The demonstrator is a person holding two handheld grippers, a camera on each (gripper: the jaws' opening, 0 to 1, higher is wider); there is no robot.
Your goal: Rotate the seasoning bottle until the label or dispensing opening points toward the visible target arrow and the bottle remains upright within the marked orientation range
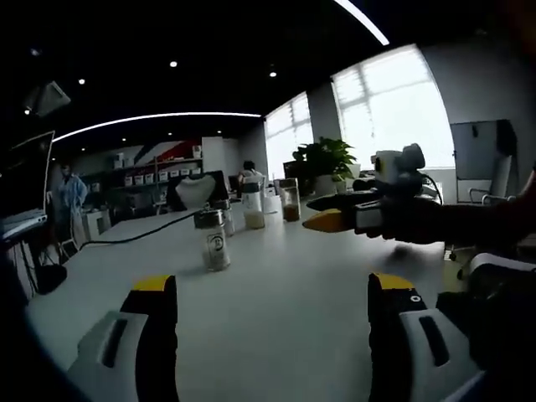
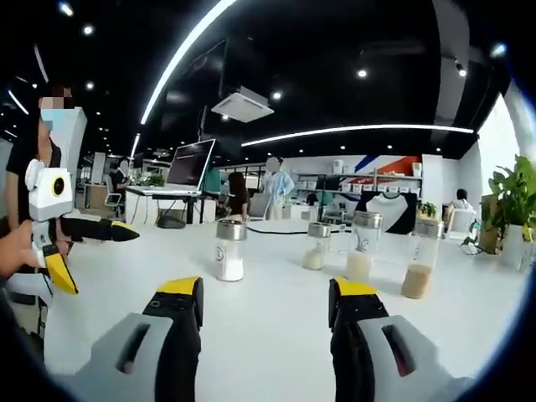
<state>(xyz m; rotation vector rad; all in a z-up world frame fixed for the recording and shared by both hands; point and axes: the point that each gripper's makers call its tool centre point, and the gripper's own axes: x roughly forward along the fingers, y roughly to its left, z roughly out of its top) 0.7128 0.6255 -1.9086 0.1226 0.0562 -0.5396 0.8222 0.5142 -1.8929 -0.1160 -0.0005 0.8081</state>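
While nothing is gripped yet, risks listed below as judgements from the two views.

Worktop [image 2: 276, 335]: white, wide, carrying four upright seasoning bottles in a loose row.

Nearest bottle [image 2: 229, 250]: right gripper view, metal cap, white contents low inside, ahead of the jaws and slightly left of centre; well apart from the other three.

Same row, left gripper view: one capped bottle [image 1: 215, 239] out in front, others further back near a potted plant [image 1: 325, 162].

Other bottles: second [image 2: 316, 246], third [image 2: 362, 245], fourth with brownish contents [image 2: 421, 259]; close neighbours, easy to mistake for the task's bottle.

Right gripper [image 2: 265, 303]: jaws spread wide, holding nothing, short of the nearest bottle.

Left gripper [image 1: 272, 297]: jaws spread wide, empty, bare worktop between them; seen from the other side at left [image 2: 88, 251], also spread.

Target arrow: not made out on the worktop in either view; cannot tell which way to turn.

Risk, tipping: tall narrow bottle, light load; off-centre or high pinch likely to topple it.

Risk, slipping: smooth glass; loose pinch may spin the jaws round the bottle rather than turn it.

Risk, sliding: twisting with one gripper only may drag the bottle sideways.

Risk, collision: both grippers converging on one bottle could knock each other.
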